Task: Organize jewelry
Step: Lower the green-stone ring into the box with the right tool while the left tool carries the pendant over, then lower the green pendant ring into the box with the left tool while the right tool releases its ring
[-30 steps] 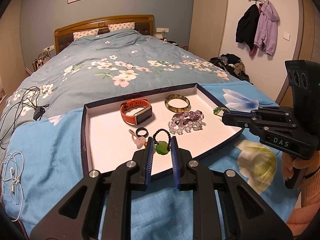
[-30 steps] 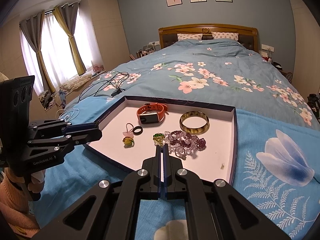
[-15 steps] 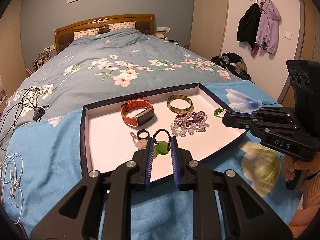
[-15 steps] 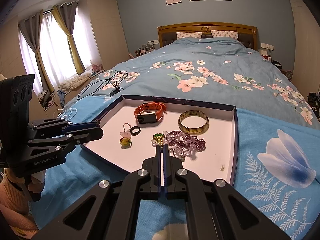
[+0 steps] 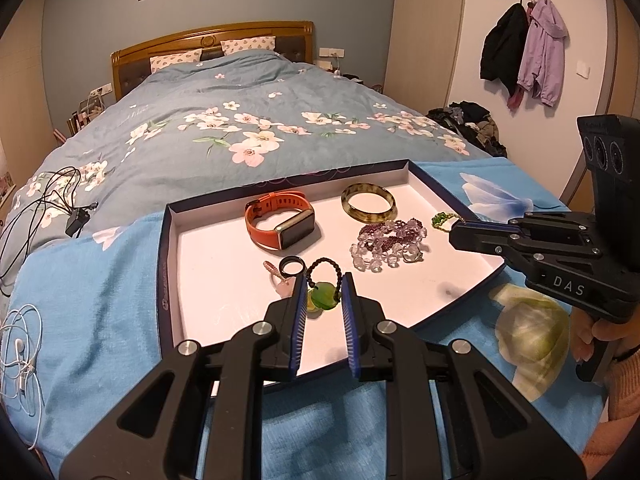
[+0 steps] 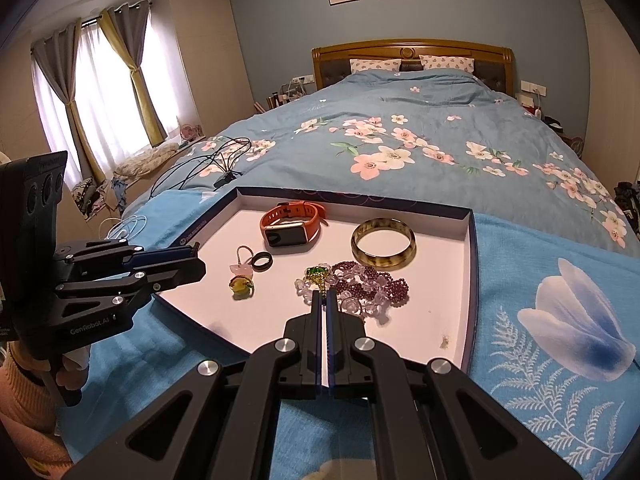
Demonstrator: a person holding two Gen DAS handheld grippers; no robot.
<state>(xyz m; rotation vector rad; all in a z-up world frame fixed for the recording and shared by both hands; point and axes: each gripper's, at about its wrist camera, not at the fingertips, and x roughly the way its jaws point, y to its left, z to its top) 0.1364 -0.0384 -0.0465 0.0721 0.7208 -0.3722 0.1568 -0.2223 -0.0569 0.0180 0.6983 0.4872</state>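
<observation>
— Where's the green gem pendant on its gold chain (image 6: 317, 273)?

— Over the shallow white tray with the dark blue rim (image 6: 471, 280), beside the heap of purple and clear beads (image 6: 362, 286). The right gripper (image 6: 324, 300) is pressed together, pinching its chain.

— And the left gripper (image 5: 324, 292)?

— Spread partway, its blue pads (image 5: 301, 300) flanking the green stone on a black beaded loop (image 5: 325, 295); whether they touch it, I cannot tell.

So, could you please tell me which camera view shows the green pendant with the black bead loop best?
The left wrist view: the green pendant lies close, between the open left hand-held gripper fingers, its black bead loop plain. In the right wrist view it is small, yellowish-green, its loop indistinct.
</observation>
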